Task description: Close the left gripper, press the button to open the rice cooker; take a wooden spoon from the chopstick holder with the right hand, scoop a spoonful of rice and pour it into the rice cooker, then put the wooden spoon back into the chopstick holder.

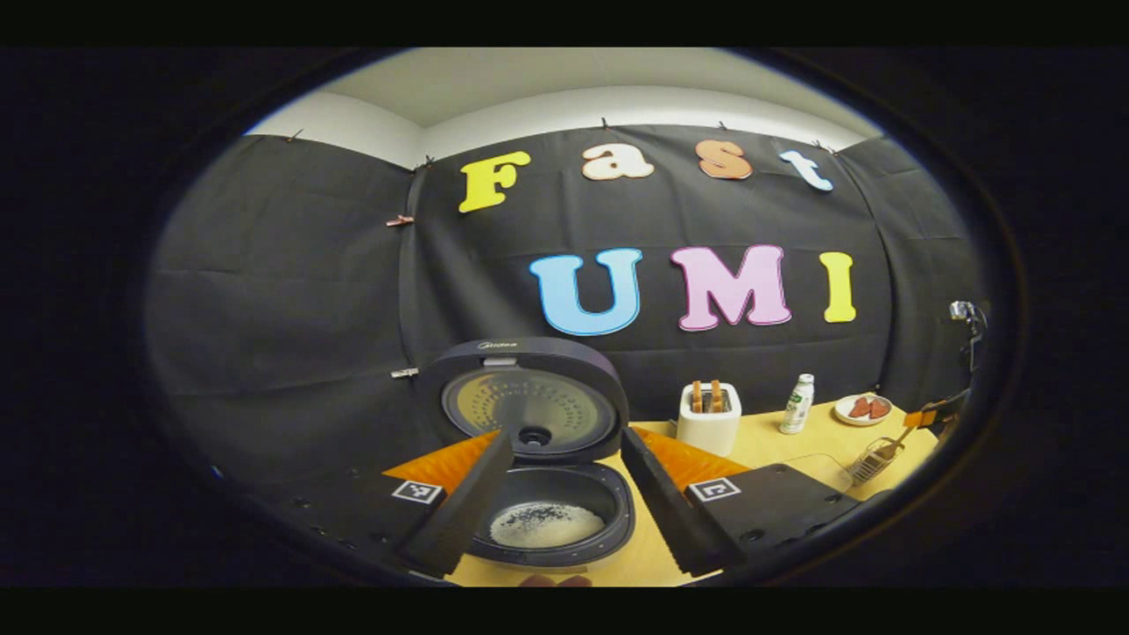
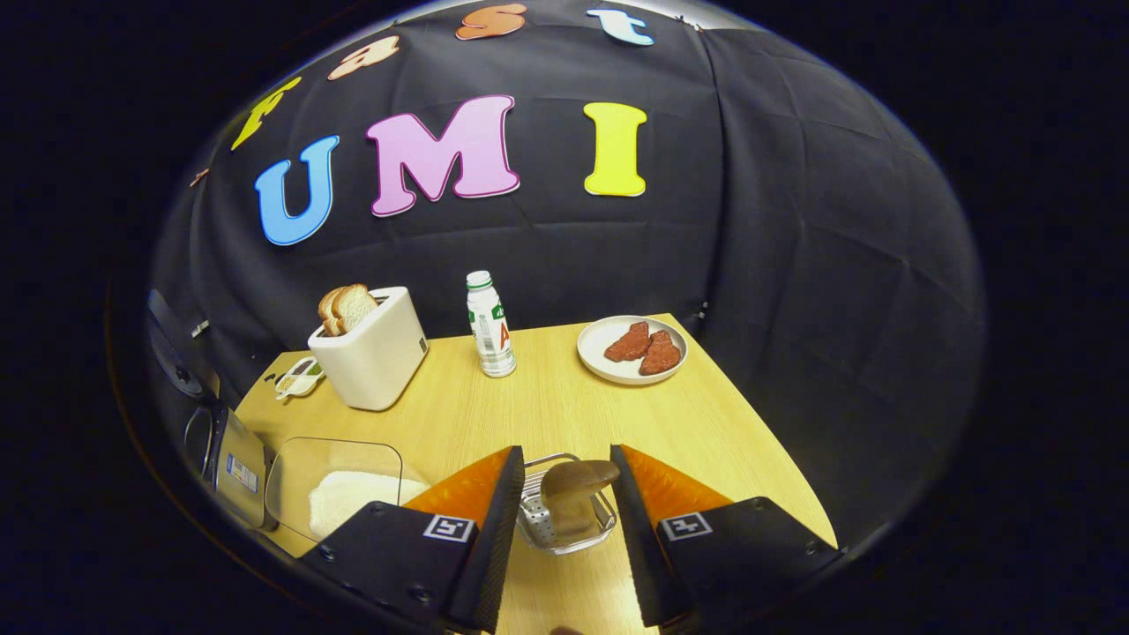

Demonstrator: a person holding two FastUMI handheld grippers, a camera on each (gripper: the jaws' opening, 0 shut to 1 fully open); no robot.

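the wooden spoon (image 2: 575, 494) stands in the chopstick holder (image 2: 564, 529) on the table (image 2: 547, 406), between the spread right gripper (image 2: 564, 520) fingers; light, stiff and likely smooth, best pinched on its handle.

"Midea" brand on the open rice cooker (image 1: 520, 414) lid's top edge

Two tongs, alike in build. On the left tongs (image 1: 564, 503): flat black body plates dotted with small round screw holes, a square black-and-white marker tag near each finger root, two long wedge-shaped fingers with finely ribbed inner faces. On the right tongs (image 2: 564, 529): same black plates, same square tags, same ribbed wedge fingers.
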